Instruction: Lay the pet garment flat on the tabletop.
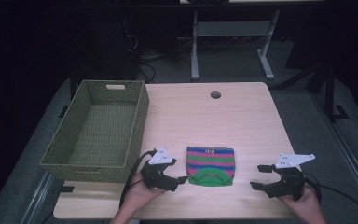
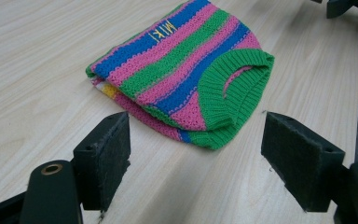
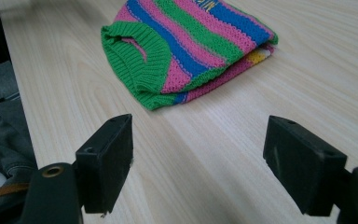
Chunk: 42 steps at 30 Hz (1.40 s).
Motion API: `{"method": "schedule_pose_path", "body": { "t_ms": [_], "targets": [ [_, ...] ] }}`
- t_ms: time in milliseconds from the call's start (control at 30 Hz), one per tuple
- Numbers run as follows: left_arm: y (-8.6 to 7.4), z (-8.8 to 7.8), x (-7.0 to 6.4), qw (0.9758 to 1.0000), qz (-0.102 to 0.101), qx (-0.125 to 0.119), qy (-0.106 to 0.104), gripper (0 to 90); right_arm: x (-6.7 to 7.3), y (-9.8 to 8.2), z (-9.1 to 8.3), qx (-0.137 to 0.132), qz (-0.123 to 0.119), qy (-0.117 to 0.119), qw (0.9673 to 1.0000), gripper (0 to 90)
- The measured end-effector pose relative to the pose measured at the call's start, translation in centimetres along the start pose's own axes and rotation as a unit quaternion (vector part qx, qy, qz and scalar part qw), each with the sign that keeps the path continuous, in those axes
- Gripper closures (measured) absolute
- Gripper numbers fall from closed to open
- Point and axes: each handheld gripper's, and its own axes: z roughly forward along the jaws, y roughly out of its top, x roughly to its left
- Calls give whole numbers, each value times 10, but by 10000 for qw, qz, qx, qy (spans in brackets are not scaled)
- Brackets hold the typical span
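Note:
A small folded knit sweater (image 1: 210, 165) with pink, blue and green stripes and a green ribbed collar lies flat near the front edge of the light wooden table (image 1: 242, 116). Just left of it, my left gripper (image 1: 178, 171) is open, its jaws pointing at the sweater. The left gripper view has the sweater (image 2: 182, 70) lying beyond the open left gripper (image 2: 196, 154), clear of both pads. To the right of the sweater, my right gripper (image 1: 256, 176) is open too. In the right gripper view, bare wood lies between the right gripper (image 3: 198, 158) and the sweater (image 3: 191, 42).
A green woven basket (image 1: 141, 116) with nothing inside it stands on the left side of the table, its near corner close to my left hand. A round cable hole (image 1: 215, 94) sits near the far edge. Desk legs and cables stand on the floor behind the table.

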Motion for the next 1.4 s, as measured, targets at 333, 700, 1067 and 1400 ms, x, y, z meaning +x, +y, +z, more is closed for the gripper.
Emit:
{"method": "schedule_pose_path", "body": {
  "t_ms": [333,700,1067,1400],
  "targets": [
    [12,3,2,9999,5,-110,-3,198,-4,18,3,45,-92,77,9999,239],
    [28,17,10,10000,57,-75,-33,228,-8,41,9,102,-280,209,9993,243],
    [37,37,6,9989,377,185,-206,265,-5,49,24,208,-381,323,9985,247],
    [35,46,1,9965,659,470,-203,326,5,67,50,361,-665,597,9953,266]
  ]
}}
